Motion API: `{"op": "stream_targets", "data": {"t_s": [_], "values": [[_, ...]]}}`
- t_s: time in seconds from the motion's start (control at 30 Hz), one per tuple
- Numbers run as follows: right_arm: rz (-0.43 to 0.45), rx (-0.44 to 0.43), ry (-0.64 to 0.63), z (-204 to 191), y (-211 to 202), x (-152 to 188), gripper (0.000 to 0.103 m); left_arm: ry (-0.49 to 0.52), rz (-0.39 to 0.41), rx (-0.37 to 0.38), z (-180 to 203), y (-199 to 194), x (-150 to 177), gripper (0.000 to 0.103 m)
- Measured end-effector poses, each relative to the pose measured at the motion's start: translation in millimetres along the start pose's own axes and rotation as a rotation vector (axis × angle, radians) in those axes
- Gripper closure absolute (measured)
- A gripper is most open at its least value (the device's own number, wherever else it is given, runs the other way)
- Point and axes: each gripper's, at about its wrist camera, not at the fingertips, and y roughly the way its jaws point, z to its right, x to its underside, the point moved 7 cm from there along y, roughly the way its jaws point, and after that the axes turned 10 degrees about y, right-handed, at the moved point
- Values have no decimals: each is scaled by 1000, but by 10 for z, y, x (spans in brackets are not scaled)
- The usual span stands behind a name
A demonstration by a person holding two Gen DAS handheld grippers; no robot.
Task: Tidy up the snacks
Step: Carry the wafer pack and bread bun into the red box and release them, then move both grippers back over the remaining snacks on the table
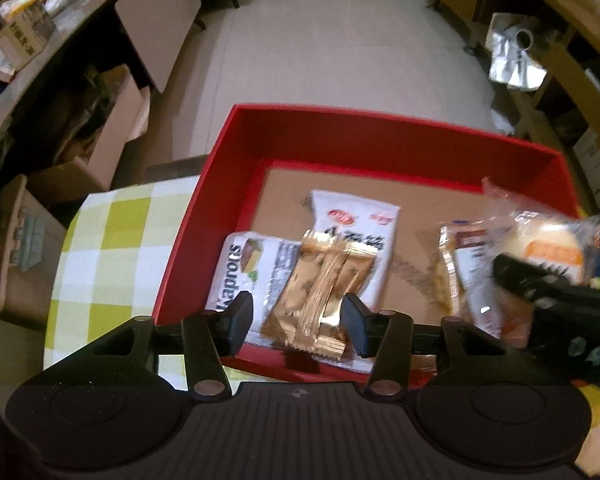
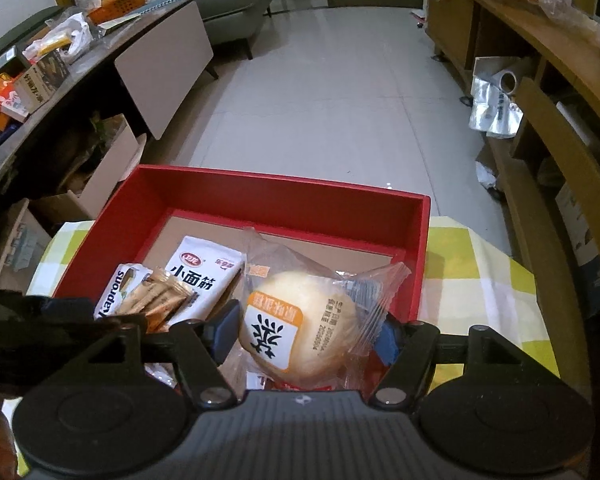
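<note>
Right now your left claw (image 1: 297, 322) hangs over the near edge of the red box (image 1: 380, 136), fingers spread, with the gold foil packet (image 1: 324, 288) lying between them; neither pad clearly presses it, so it reads as spread wide rather than pinching. That packet rests on top of the white Kaprons wafer pack (image 1: 246, 268) and the white noodle-snack pouch (image 1: 356, 220), and it covers much of both, so only part of their print can be read. Further right in the left wrist view a brown-and-white packet (image 1: 468, 256) is smeared by motion blur and its label is illegible.

Your right claw (image 2: 306, 334) carries the wrapped bun (image 2: 300, 320) in its clear bag, above the near right part of the box. One finger (image 2: 225, 332) touches the bun's left side; the other, blue-tipped, is mostly hidden behind the crinkled wrapper, so contact on that side is hard to confirm, though the bun sits squarely between the two. From the left wrist view the same bun is blurred and cut by the dark body of the right claw.

Beneath the bun, the box's near corner and whatever lies there are hidden. The box stands on the bench under a yellow-checked cloth (image 2: 480, 280), whose near edge is cut off by both claw bodies.
</note>
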Motion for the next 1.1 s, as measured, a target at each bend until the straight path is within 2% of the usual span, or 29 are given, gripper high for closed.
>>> {"op": "stream_targets", "data": {"t_s": [0.2, 0.43, 0.8, 1.1], "values": [[-12, 25, -30, -78, -29, 47, 30, -11, -24, -25, -136, 4, 70, 43], [31, 93, -54, -91, -200, 35, 30, -1, 3, -37, -145, -243, 139, 33], [38, 73, -118, -208, -314, 46, 30, -5, 15, -51, -203, -372, 231, 32], [-45, 82, -220, -284, -556, 381, 30, 33, -2, -56, -228, -546, 538, 31]]}}
